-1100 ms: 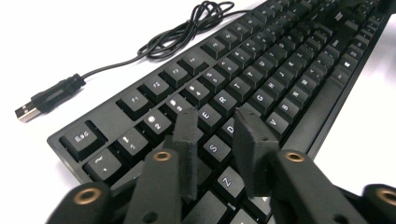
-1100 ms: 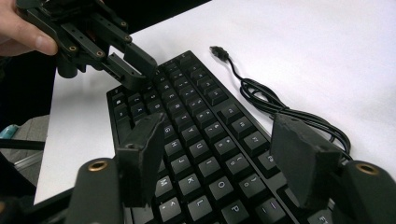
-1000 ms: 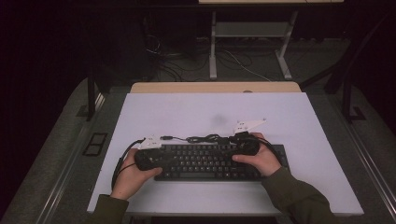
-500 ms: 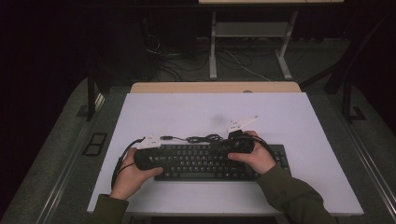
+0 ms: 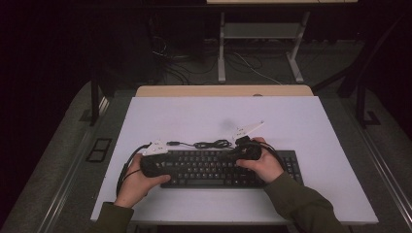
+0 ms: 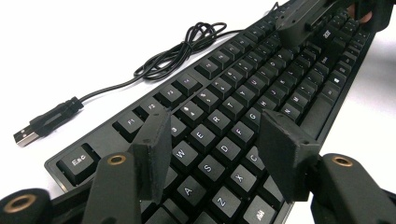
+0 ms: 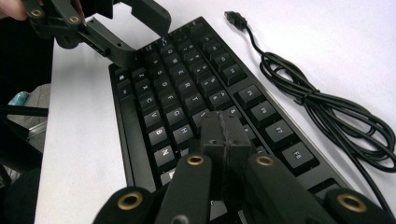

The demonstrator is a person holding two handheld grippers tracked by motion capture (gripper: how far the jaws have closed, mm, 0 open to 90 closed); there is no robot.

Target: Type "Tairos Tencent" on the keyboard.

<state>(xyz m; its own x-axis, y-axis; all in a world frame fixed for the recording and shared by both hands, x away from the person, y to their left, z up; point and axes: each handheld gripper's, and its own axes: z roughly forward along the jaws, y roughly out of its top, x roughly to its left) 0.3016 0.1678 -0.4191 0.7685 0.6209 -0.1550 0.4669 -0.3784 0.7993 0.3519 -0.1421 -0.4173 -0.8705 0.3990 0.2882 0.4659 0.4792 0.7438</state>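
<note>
Nearest the person, both forearms come in over the front edge of the white table point(image 5: 340, 160), each hand carrying a gripper above a black wired keyboard point(image 5: 214, 167) that lies flat near that front edge, its long side running across. The left gripper point(image 6: 212, 154) hovers over the letter keys at the keyboard's left end; its jaws have just been opening and now stand apart, with nothing between them and no pad pressing on a key. The right gripper point(image 7: 224, 133) sits over the middle rows, its jaws having just been closing until the two pads meet, empty, the tip just above the keys. Just behind the keyboard its cable point(image 5: 211, 144) lies loosely coiled on the table, ending in a USB plug point(image 6: 28, 135) off the back left corner.

The keyboard looks like a stiff, fairly light plastic slab, smooth along its rim, with keycaps that give and could pop off under a sideways pinch. I judge the thin bare border at each short end the best hold, lifting both ends level; the slack cable will trail and may snag
</note>
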